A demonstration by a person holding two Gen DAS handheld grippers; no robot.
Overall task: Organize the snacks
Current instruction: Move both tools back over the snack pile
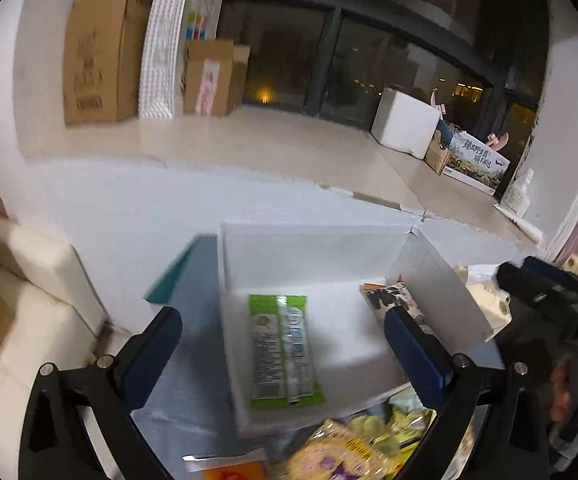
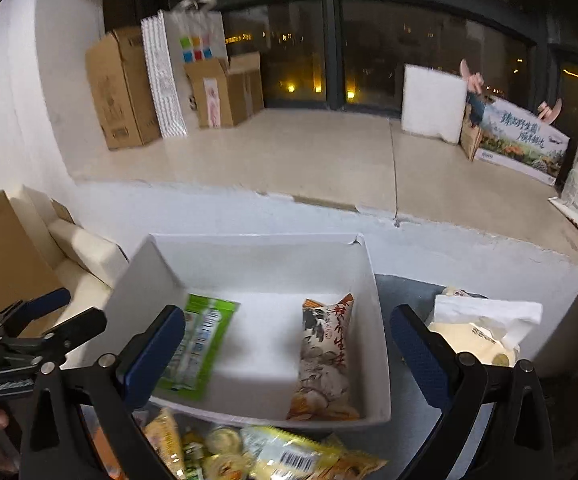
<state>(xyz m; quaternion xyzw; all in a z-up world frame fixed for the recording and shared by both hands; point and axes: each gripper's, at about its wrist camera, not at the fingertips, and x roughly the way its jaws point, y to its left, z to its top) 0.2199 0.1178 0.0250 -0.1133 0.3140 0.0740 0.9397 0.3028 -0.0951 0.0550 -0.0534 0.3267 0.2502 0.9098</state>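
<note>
1. Left gripper (image 1: 283,344): seen low in the left wrist view, jaws spread wide, nothing between them. It hung over the left half of the white box (image 1: 225,264), which filled the lower middle of that frame.

2. Green packet (image 1: 283,354): lay flat on the box floor, left side, long axis running away from the camera. In the right wrist view the same green packet (image 2: 203,344) sat lower left of centre, partly hidden by a blue finger pad (image 2: 153,356).

3. Printed snack bag (image 2: 325,360): lay flat along the right wall of the box, lower centre-right of the right wrist view, well apart from the green packet.

4. Right gripper (image 2: 289,354): jaws wide apart, empty, hovering over the near rim of the box.

5. Loose snack pile (image 2: 257,456): yellow and mixed packets along the bottom edge of both views, outside the box, just beside its near wall.

6. Pale tissue pack (image 2: 485,328): right of the box, on the grey surface.

Handling note: the step in hand appeared to be fetching the next packet from the pile. Judged best practice: pinch 1 packet by a flat edge, avoid dragging neighbours, lift clear of the near wall, and lay it in the bare middle strip parallel to the 2 already placed.
</note>
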